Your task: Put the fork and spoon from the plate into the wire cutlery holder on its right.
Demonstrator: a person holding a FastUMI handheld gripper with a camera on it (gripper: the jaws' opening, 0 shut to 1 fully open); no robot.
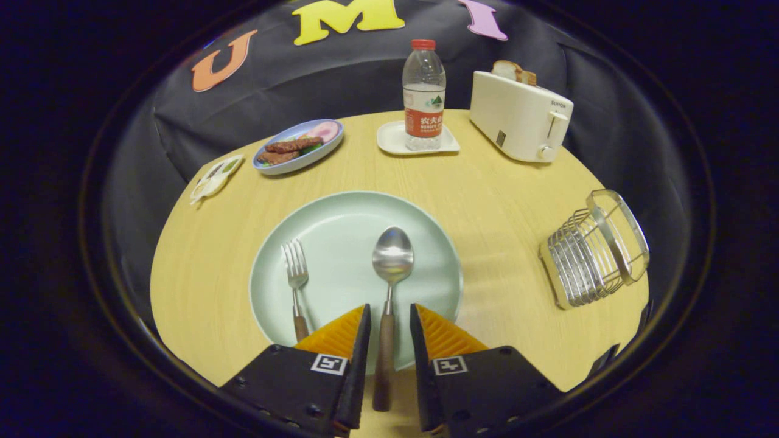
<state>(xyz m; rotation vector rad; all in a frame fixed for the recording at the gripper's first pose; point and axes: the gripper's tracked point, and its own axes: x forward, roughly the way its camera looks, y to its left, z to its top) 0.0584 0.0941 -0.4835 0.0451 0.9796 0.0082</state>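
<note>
While fingers (389,316) straddle spoon (389,274), wooden table (505,201)

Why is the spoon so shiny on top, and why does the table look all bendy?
In the gripper view, the spoon bowl mirrors an overhead light as a white glare patch; the fisheye lens curves the table edge and tilts the wire cutlery holder outward; the gripper fingers stand apart either side of the spoon's handle, not pressing it.

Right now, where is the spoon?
In the gripper view the spoon lies on the plate, right of the fork, its wooden handle running between the open fingers.
</note>
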